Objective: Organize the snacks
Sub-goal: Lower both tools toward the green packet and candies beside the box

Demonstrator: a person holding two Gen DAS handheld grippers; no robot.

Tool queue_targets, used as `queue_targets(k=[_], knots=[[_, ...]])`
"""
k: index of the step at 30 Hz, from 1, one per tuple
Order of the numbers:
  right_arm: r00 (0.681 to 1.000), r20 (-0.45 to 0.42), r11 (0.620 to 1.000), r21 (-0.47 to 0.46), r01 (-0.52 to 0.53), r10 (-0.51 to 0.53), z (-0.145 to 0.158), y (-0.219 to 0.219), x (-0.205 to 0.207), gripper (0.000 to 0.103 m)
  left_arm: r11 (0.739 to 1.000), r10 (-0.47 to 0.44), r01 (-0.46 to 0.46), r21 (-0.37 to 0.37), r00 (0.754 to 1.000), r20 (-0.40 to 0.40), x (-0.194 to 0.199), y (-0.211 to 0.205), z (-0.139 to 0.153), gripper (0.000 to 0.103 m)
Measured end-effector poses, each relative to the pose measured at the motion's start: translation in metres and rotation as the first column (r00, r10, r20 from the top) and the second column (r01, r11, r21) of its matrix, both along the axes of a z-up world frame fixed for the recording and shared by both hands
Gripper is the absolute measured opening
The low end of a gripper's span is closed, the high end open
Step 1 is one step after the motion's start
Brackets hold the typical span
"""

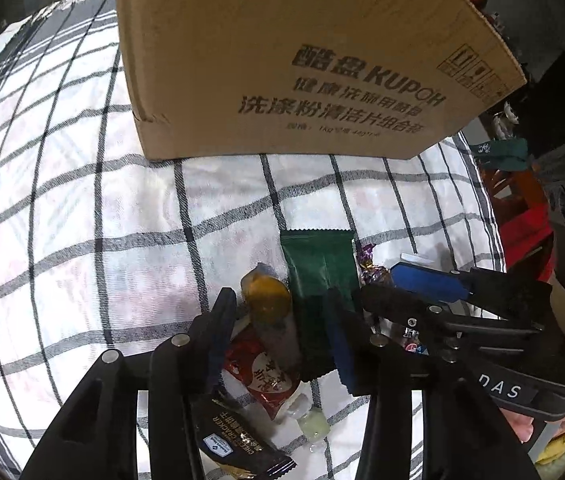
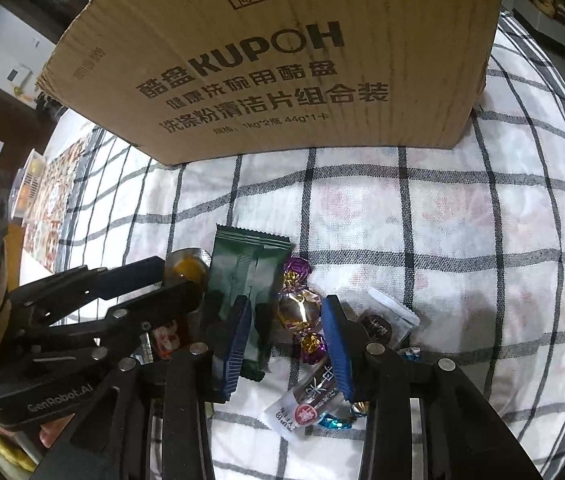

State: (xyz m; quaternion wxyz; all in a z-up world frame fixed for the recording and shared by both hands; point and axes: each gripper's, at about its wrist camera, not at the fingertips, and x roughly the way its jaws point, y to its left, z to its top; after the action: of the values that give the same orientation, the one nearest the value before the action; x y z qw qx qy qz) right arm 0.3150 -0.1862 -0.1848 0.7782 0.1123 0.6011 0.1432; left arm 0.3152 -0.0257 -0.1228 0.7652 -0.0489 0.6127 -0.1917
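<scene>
A small heap of snacks lies on the checked cloth in front of a brown cardboard box. My left gripper points down over a clear packet with an orange-yellow snack, which sits between its fingers; neither pad presses on it. A red packet lies under it. My right gripper straddles a purple-and-gold wrapped candy on the cloth, with a gap on the candy's left side. A long green packet lies between the two grippers.
A black cracker bar and a clear jelly cup lie near the left gripper. A white-and-brown packet, a blue candy and a dark round packet lie by the right gripper. Shelves and clutter stand past the table's edge.
</scene>
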Motion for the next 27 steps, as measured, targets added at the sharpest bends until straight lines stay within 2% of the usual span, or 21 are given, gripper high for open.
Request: queue_targets(k=[7,9,12,15,27], knots=[[1.0,-0.014,1.0,0.0,0.002,-0.002,-0.006,0.001,0.003,0.033,1.0,0.009,-0.009,-0.007,1.0,-0.019,0.003,-0.002,-0.007,0.043],[1.0,-0.013,1.0,-0.004,-0.001,0.001,-0.007,0.001,0.003,0.025,1.0,0.01,-0.01,-0.002,1.0,-0.02,0.003,-0.003,-0.008,0.042],[1.0,-0.01,1.0,0.002,-0.007,0.007,-0.008,0.001,0.001,0.021,1.0,0.006,-0.006,0.009,1.0,-0.014,0.002,-0.004,-0.009,0.03],[1.0,-0.008,1.0,0.002,-0.004,0.005,-0.008,0.0,0.0,0.021,1.0,0.016,-0.016,0.011,1.0,-0.008,0.002,-0.006,-0.009,0.022],[0.999,0.044,1.0,0.016,-0.006,0.005,0.01,0.0,-0.011,0.017,1.0,0.022,-0.022,-0.002,0.997,0.068,-0.014,-0.001,0.018,0.022]])
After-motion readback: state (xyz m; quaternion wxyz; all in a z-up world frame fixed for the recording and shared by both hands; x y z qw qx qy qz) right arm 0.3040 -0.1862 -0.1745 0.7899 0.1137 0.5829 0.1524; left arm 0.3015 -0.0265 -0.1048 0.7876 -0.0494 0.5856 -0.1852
